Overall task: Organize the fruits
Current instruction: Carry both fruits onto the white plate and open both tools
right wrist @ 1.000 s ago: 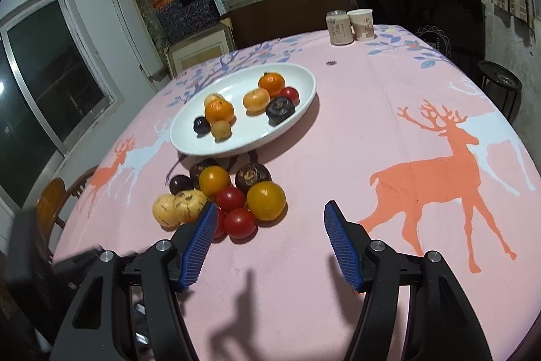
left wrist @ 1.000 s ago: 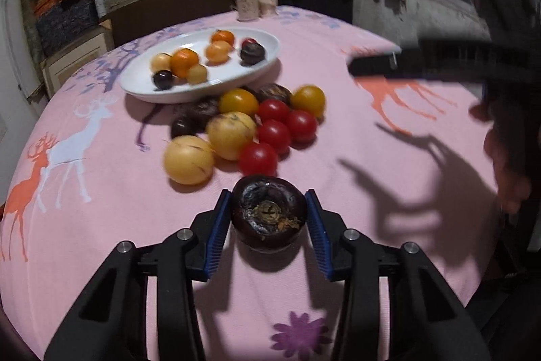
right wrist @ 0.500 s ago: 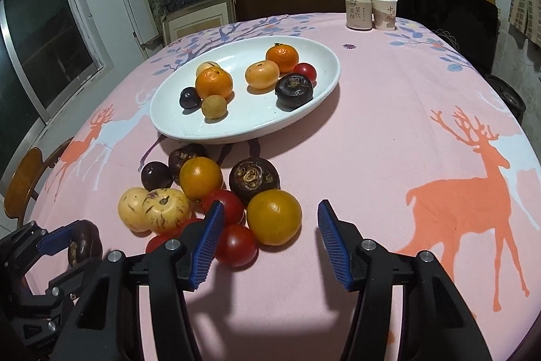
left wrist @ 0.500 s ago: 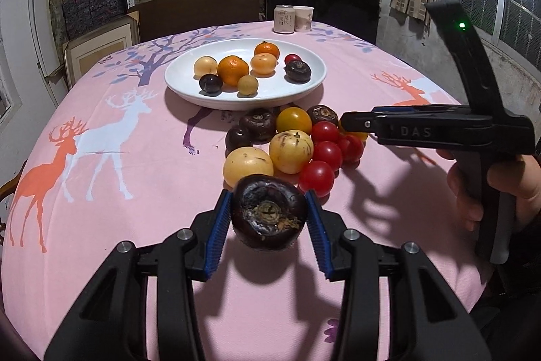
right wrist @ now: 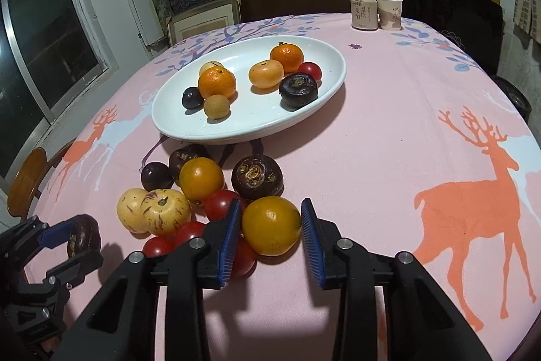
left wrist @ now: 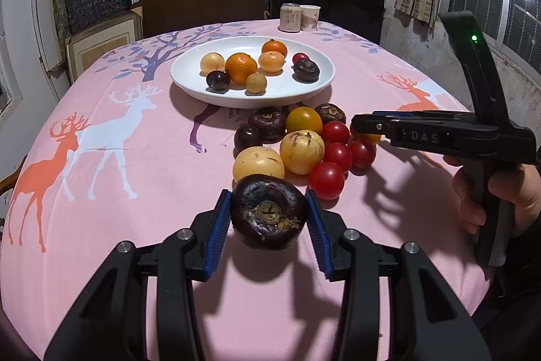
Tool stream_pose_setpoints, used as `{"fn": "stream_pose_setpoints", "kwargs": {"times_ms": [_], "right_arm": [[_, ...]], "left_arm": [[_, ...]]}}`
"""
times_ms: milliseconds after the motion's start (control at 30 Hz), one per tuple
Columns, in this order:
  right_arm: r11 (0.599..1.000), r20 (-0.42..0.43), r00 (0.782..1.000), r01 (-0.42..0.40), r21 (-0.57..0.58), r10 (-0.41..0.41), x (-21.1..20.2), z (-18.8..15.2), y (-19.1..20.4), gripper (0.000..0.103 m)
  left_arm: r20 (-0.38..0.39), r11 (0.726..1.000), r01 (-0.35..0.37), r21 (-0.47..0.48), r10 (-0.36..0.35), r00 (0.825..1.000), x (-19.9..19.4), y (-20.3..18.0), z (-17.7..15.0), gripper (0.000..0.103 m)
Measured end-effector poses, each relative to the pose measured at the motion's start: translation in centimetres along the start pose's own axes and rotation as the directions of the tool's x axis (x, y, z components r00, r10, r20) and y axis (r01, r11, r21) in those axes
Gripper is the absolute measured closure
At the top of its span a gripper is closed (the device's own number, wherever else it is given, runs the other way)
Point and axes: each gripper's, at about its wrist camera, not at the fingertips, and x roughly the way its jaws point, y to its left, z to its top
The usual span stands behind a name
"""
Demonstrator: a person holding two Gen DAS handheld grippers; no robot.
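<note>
Right claw (right wrist: 271, 227), jaws just closing, is pinching the round yellow-orange fruit (right wrist: 270, 225) at its widest sides, at the pile's 5 o'clock edge on the tabletop (right wrist: 389, 131); probably smooth, firm, light, bruisable. Left claw (left wrist: 268, 215) is gripping the dark wrinkled purple fruit (left wrist: 268, 212).

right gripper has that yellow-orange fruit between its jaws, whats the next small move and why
Probably lift it straight up. The right gripper has just been closing, its pads now against the yellow-orange fruit, which sits tight beside the red tomatoes; a vertical lift avoids nudging them before heading for the white plate.
</note>
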Motion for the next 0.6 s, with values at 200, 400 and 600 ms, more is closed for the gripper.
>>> {"fn": "stream_pose_setpoints", "kwargs": {"times_ms": [200,400,600], "right_arm": [[1.000,-0.035,0.999,0.026,-0.008,-0.027,0.7,-0.1,-0.1,0.064],[0.999,-0.033,0.999,0.042,0.000,-0.042,0.6,-0.2,-0.2,0.066],[0.999,0.027,1.000,0.011,0.038,-0.012,-1.9,-0.2,-1.1,0.066]], "left_arm": [[-0.006,1.000,0.001,-0.005,-0.001,1.000,0.1,0.0,-0.1,0.060],[0.005,1.000,0.000,-0.008,0.000,1.000,-0.3,0.1,-0.2,0.060],[0.014,1.000,0.005,-0.021,-0.005,1.000,-0.7,0.6,0.1,0.060]]}}
